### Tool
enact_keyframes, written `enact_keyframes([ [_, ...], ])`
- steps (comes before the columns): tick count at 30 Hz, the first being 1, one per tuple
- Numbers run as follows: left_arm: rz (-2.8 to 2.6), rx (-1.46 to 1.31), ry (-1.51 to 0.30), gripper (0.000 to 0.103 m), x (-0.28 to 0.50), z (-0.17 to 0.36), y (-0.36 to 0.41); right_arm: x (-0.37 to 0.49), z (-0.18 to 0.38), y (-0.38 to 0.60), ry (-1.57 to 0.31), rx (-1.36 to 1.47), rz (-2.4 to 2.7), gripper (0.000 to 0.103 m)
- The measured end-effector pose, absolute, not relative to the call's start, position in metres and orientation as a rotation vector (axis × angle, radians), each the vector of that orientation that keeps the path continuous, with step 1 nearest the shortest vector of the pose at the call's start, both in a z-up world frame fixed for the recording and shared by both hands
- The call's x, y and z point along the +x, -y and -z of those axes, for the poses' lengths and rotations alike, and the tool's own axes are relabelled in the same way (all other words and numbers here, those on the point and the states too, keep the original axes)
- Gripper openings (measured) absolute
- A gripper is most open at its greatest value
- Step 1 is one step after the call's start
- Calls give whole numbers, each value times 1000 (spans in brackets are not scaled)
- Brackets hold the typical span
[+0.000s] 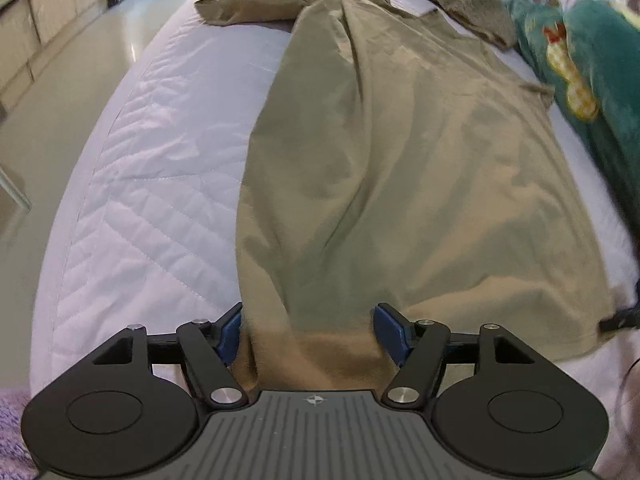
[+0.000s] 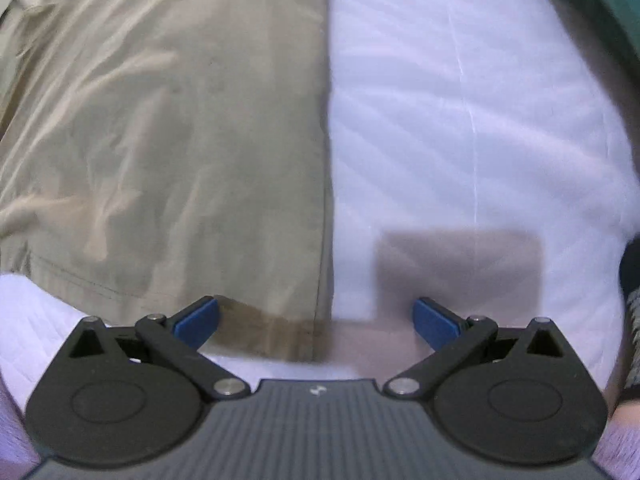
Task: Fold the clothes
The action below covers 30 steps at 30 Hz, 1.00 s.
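Right at the left gripper (image 1: 308, 334), jaws are wide with the olive shirt (image 1: 400, 168) bunched between them, pads not clearly pressing. Right gripper (image 2: 316, 322) is spread wide and empty over the shirt's edge on the white quilt (image 2: 460, 100). Only the left view catches a second knit garment (image 1: 472, 4) and one green blanket (image 1: 592, 60) farther off.

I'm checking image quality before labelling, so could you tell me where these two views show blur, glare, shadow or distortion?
Left wrist view: fisheye bows the quilted bed cover, glare streaks the floor, and the right edge smears. Right wrist view: soft throughout, with a boxy shadow on the cover beside the khaki garment.
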State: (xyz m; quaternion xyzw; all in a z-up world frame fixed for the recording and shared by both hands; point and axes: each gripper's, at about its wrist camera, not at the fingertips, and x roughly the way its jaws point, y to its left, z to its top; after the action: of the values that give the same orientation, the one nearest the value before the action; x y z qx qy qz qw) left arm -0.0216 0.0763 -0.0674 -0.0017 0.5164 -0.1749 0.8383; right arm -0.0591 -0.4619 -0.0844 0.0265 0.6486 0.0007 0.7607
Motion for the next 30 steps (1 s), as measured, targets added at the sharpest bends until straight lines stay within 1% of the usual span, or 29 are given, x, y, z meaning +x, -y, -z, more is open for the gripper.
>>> enact_keyframes([
  [4, 341, 15, -1078, 77, -23, 70, -70, -61, 89, 449, -1413, -32, 7, 103],
  [10, 329, 68, -1037, 77, -31, 71, -63, -67, 82, 442, -1378, -64, 17, 103],
  [11, 329, 67, -1033, 76, -32, 71, -64, -68, 80, 442, -1371, -65, 15, 101],
  [12, 329, 68, -1028, 75, -34, 70, -64, -69, 78, 441, -1364, -66, 12, 94],
  [13, 329, 76, -1023, 72, -35, 69, -64, -72, 74, 436, -1350, -76, -8, 78],
  [14, 327, 82, -1019, 66, -36, 68, -63, -75, 71, 431, -1337, -85, -28, 50],
  [15, 323, 82, -1016, 64, -37, 67, -64, -77, 66, 427, -1330, -77, -50, 33],
  [16, 319, 83, -1012, 56, -38, 66, -64, -78, 62, 422, -1325, -78, -68, 4],
  [18, 328, 61, -1010, 43, -39, 62, -69, -79, 62, 414, -1337, -108, -100, 4],
  [19, 343, 43, -1011, 29, -40, 60, -71, -79, 60, 414, -1341, -112, -112, 4],
  [20, 360, 18, -1017, 21, -41, 58, -75, -80, 58, 414, -1345, -116, -123, 4],
  [22, 397, -66, -1045, 15, -42, 52, -85, -81, 51, 419, -1356, -100, -142, 4],
  [28, 482, -283, -1070, 14, -63, 36, -119, -71, 21, 446, -1384, -25, -140, 4],
  [30, 434, -291, -1080, 14, -71, 39, -132, -65, 20, 439, -1396, -27, -126, 4],
])
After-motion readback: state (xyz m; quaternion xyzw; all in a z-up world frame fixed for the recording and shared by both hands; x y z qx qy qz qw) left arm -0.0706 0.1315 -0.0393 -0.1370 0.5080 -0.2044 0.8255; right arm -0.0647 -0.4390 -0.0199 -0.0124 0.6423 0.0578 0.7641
